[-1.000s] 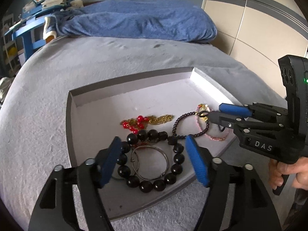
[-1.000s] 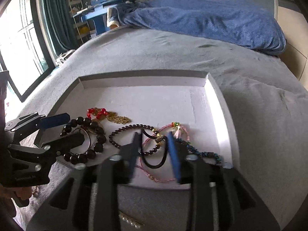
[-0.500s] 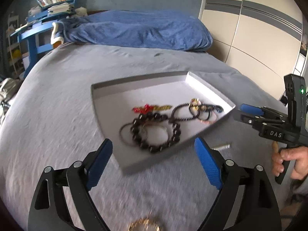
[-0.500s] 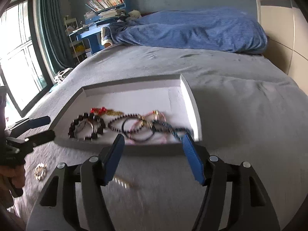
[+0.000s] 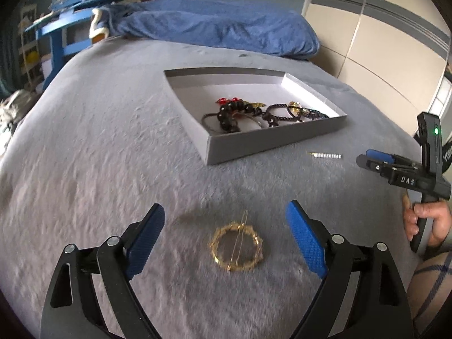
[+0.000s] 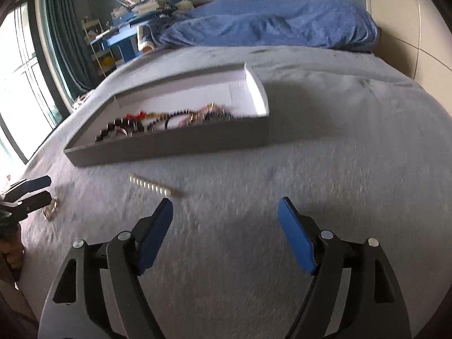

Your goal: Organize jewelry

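1. Left tool (image 5: 226, 234) has its blue pads spread wide, hovering over the grey bed (image 5: 99, 147); right tool (image 6: 226, 226) is spread apart too, holding nothing.
2. Grey tray (image 5: 271, 144) sits mid-bed, with bracelets and bead strands (image 5: 254, 113) piled inside near its front edge.
3. Gold ring brooch (image 5: 237, 247) lies on the bed right between the left pads.
4. Little pearl bar pin (image 5: 326, 155) rests just outside the tray's front edge.
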Demonstrator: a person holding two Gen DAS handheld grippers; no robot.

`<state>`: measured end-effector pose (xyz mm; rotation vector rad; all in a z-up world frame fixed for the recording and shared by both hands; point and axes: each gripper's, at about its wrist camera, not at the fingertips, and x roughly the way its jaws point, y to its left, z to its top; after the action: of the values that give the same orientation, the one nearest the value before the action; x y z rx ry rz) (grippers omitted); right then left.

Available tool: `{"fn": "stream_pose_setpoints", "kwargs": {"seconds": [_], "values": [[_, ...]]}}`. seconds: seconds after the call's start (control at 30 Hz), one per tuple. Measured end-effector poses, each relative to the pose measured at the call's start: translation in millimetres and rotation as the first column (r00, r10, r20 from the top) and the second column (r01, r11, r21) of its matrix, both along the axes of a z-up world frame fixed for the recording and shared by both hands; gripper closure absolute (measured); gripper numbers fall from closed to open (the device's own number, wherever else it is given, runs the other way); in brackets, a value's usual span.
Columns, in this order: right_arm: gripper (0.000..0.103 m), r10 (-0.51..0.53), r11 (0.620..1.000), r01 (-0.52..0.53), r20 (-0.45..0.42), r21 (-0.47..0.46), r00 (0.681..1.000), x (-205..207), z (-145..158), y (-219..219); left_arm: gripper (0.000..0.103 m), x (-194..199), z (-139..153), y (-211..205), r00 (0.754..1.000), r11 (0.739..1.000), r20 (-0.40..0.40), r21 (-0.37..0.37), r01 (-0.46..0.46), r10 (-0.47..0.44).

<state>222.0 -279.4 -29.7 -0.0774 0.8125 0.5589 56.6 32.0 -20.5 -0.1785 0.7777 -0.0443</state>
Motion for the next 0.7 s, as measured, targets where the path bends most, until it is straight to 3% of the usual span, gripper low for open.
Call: {"fn": "stream_pose_setpoints", "kwargs": {"seconds": [0.03,0.17,0.27,0.43,0.6,0.7], "values": [[0.02,-0.003,1.0,0.003,0.008,-0.002,1.0,-1,0,0,0.015,-3,0,1,1.0,1.0,0.002,-0.006,-0.003,0.003],[0.019,-0.01,0.999,0.01,0.005,-0.037,1.0,-2,-2,4,0.015,-13,-8,-2,1.0,0.999,-0.019,-0.033,-0.006,0.005],[0.019,-0.009,0.999,0.009,0.0,-0.051,1.0,-1,-4,5,0.015,-21,-6,-10,1.0,1.0,0.009,-0.005,0.016,-0.016],[0.019,-0.005,0.998,0.005,0.003,-0.059,1.0,-1,-4,5,0.018,-16,-11,-15,0.999,0.999,-0.032,0.024,0.023,-0.022],[0.019,0.019,0.997,-0.018,0.012,-0.072,1.0,-4,-4,10,0.046,-15,-12,-14,0.999,1.0,-0.039,0.019,0.021,-0.021],[0.019,0.068,0.994,-0.066,0.024,-0.085,0.997,-9,-2,18,0.052,-15,-13,-15,0.999,0.999,-0.041,0.018,0.03,-0.029]]}}
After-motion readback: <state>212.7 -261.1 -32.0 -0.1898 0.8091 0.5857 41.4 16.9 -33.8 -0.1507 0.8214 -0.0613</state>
